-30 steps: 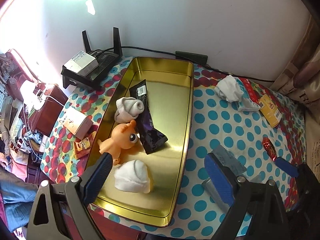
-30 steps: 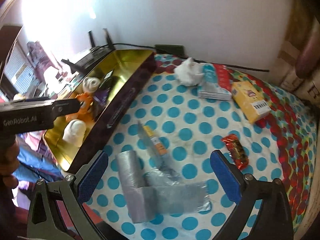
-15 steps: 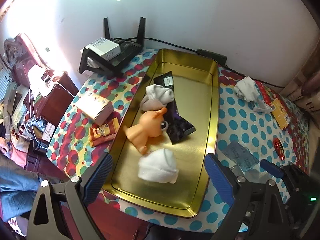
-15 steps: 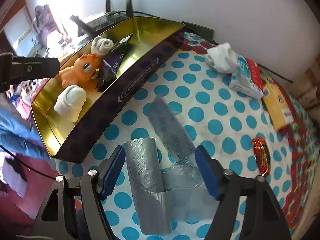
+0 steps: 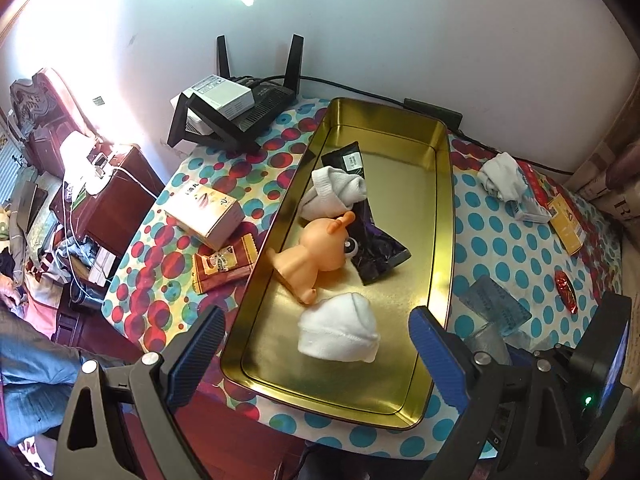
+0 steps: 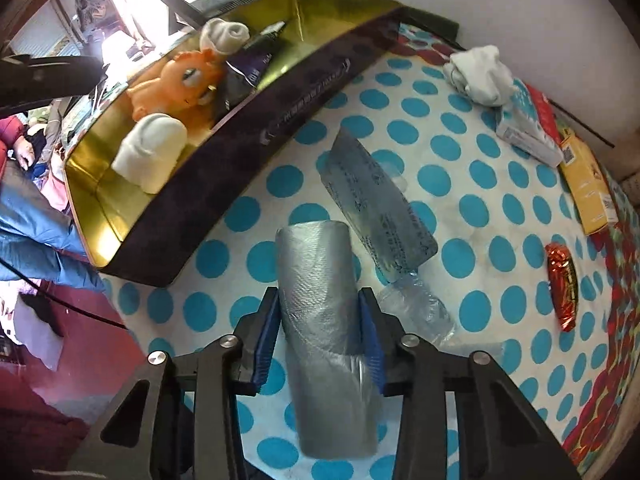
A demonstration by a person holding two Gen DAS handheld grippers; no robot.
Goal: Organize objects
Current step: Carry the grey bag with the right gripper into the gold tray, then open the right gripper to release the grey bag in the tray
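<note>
My right gripper [image 6: 320, 332] is shut on a grey roll of plastic bags [image 6: 316, 280] that lies on the dotted tablecloth beside the gold tray [image 6: 224, 168]. A silver blister pack [image 6: 376, 200] lies just beyond the roll. My left gripper [image 5: 316, 348] is open and empty above the near end of the gold tray [image 5: 440, 208]. In the tray lie an orange toy [image 5: 316, 256], a white sock bundle [image 5: 340, 334], a second white sock [image 5: 336, 192] and a dark purple packet [image 5: 376, 248].
On the right lie a white cloth [image 6: 480, 72], a blue and red box [image 6: 528, 124], a yellow box [image 6: 588, 184] and a red candy [image 6: 562, 284]. Left of the tray sit a white box [image 5: 206, 212], a brown packet [image 5: 224, 264] and a black router [image 5: 236, 116].
My right gripper has moved down over the grey roll and shut on it. My left gripper has drawn back a little over the tray, still open.
</note>
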